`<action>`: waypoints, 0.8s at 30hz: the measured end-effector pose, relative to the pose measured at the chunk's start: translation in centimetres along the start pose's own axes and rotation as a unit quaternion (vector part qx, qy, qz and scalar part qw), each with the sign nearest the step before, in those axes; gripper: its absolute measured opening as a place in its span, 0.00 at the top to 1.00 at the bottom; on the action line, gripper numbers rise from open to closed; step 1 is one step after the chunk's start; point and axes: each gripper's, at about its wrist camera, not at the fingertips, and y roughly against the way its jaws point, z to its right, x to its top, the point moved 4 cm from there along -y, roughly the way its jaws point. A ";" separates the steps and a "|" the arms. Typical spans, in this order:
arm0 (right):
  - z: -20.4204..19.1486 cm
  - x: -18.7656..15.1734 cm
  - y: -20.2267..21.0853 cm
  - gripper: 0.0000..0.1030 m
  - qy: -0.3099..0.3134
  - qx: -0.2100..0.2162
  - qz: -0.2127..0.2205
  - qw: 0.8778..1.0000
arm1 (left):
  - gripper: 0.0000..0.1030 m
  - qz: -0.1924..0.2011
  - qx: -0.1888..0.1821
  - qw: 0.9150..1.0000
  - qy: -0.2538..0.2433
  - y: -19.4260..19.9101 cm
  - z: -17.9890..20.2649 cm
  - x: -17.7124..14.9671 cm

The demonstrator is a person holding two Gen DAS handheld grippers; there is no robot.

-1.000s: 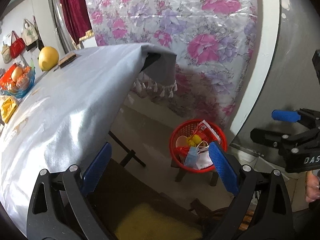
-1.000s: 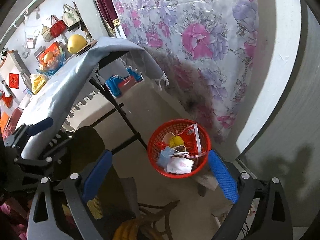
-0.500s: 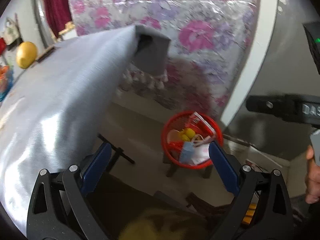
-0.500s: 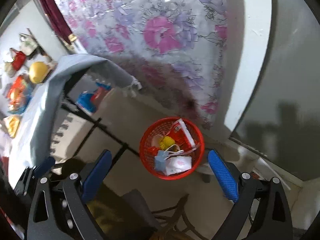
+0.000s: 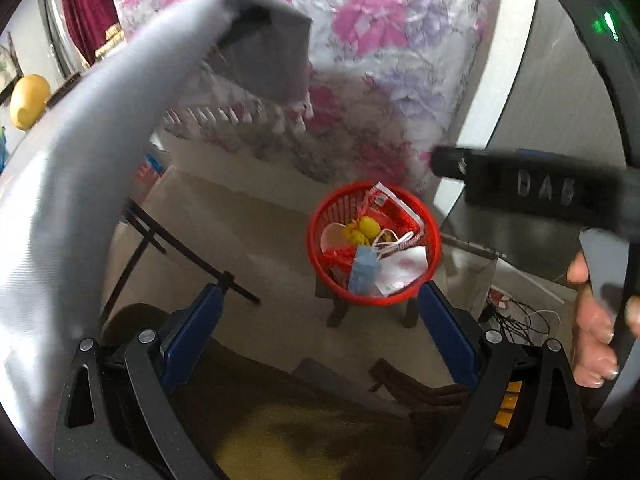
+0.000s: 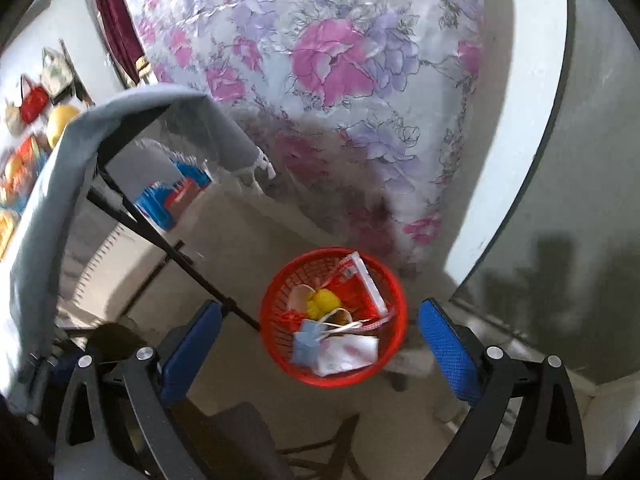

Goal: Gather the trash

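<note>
A round red basket (image 5: 320, 258) (image 6: 276, 344) stands on a low stool on the floor, beside the flowered mattress. Inside lie a blue face mask (image 5: 364, 270) (image 6: 306, 346), a white wrapper (image 5: 402, 270) (image 6: 348, 354), a yellow crumpled piece (image 5: 364, 228) (image 6: 322, 302) and a red-and-white packet (image 5: 390, 208) (image 6: 362, 278). My left gripper (image 5: 320, 332) is open and empty, high above the basket's near side. Open and empty too, my right gripper (image 6: 320, 344) hangs above the basket. In the left wrist view the right gripper's body (image 5: 532, 188) shows at the right, held by a hand (image 5: 592, 336).
A table under a grey cloth (image 5: 72, 168) (image 6: 48, 184) fills the left, with black folding legs (image 5: 180, 248) (image 6: 168, 240). A yellow fruit (image 5: 28, 100) sits on it. A chair with a yellow cushion (image 5: 288, 436) is below. Cables (image 5: 516, 316) lie at the right.
Both grippers have swung and risen, so the basket now sits more centred between their fingers. The table has slid toward the left edge. Both stay open.
</note>
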 end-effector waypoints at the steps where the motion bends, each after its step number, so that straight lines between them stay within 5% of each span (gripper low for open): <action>1: 0.2 0.0 -0.1 0.06 -0.004 0.010 0.009 1.000 | 0.09 -0.003 0.003 1.000 0.004 -0.4 0.1 0.1; 5: 1.9 -0.5 -1.5 0.06 0.015 -0.040 0.007 0.999 | 0.09 -0.019 0.018 0.999 0.020 -2.2 -0.4 0.6; 11: 5.4 -1.4 -2.7 0.06 -0.053 -0.020 -0.029 0.998 | 0.09 -0.040 0.013 0.999 0.033 -5.0 -0.5 1.0; 15: 6.4 -2.4 -3.0 0.06 0.025 -0.022 -0.063 0.997 | 0.09 -0.050 0.004 0.999 0.020 -5.5 0.6 1.1; 24: 6.7 -3.8 -0.8 0.06 0.073 0.021 -0.046 0.996 | 0.09 -0.020 0.007 0.999 0.028 -1.7 3.2 2.8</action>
